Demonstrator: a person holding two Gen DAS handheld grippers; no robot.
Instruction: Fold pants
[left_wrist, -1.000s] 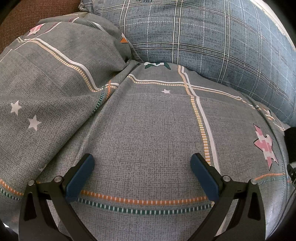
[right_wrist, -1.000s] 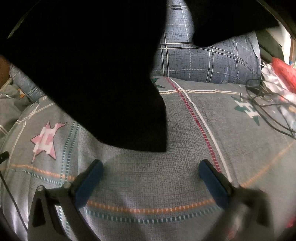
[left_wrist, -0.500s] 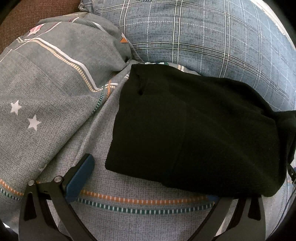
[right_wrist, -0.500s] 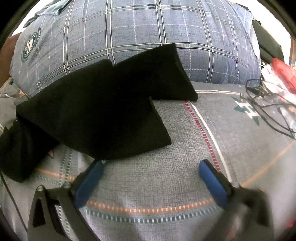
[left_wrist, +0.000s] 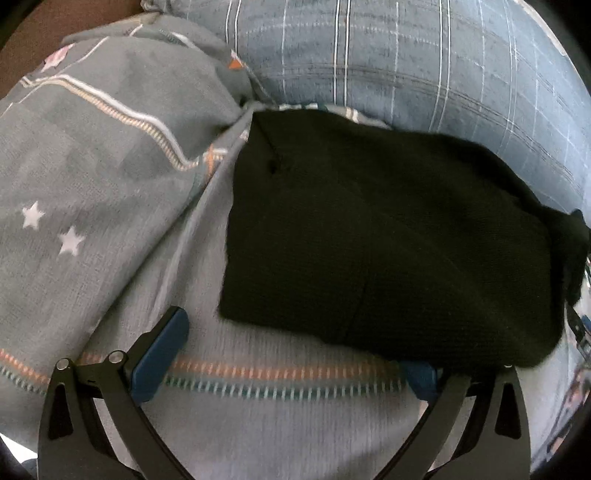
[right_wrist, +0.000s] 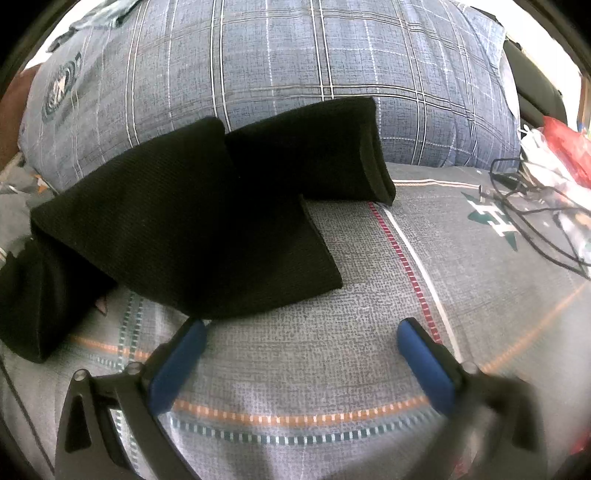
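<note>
Black pants (left_wrist: 388, 243) seen from the left wrist, lying on grey patterned bedding (left_wrist: 122, 206), against a blue plaid pillow (left_wrist: 424, 62). Left gripper (left_wrist: 291, 354) spread wide, holding nothing, right fingertip hidden under the cloth's edge. From the right wrist: pants (right_wrist: 177, 236) crumpled, legs splayed. Right gripper (right_wrist: 301, 362) wide apart, empty. Cables (right_wrist: 532, 206) far right.

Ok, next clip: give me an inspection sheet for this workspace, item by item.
Surface: grey patterned bedsheet, rumpled at the left.
Job's things: black pants lying on the sheet, legs splayed apart, one resting against the plaid pillow.
Clutter: red and white bags at the right edge.
Grippers: left gripper open, one finger hidden under the pants' edge; right gripper open, holding nothing.
Cables: black cables tangled at the right.
Surroundings: brown surface behind the bedding; nothing else seen.
</note>
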